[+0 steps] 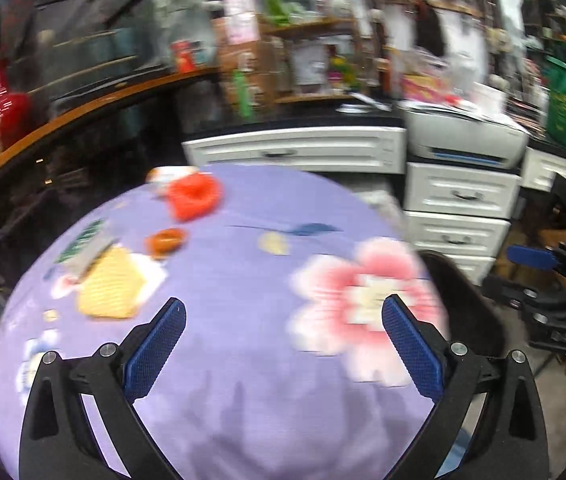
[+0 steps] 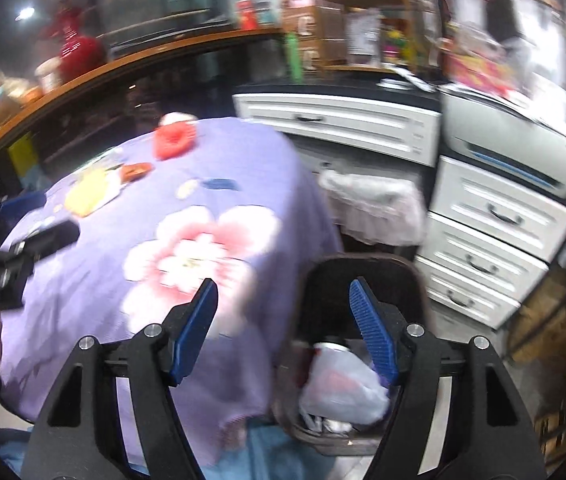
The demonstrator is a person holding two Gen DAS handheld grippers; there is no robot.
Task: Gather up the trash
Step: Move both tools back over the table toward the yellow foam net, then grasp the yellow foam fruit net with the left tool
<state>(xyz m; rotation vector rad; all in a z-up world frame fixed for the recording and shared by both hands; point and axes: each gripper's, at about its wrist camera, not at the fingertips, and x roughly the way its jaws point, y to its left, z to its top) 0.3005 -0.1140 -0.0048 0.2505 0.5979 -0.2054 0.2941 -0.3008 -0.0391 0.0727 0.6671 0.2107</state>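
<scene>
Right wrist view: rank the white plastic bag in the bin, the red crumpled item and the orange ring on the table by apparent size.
1. white plastic bag, though it is nearest the camera
2. red crumpled item
3. orange ring

Each camera rides on its own gripper and looks forward and downward between its two fingers. The left view hangs close above the table point(image 1: 243, 280), facing the drawers point(image 1: 459, 196). The right view sits off the table's point(image 2: 187, 200) right edge, above the bin point(image 2: 363, 280). Both share table, drawers and printer point(image 2: 515, 148).
</scene>
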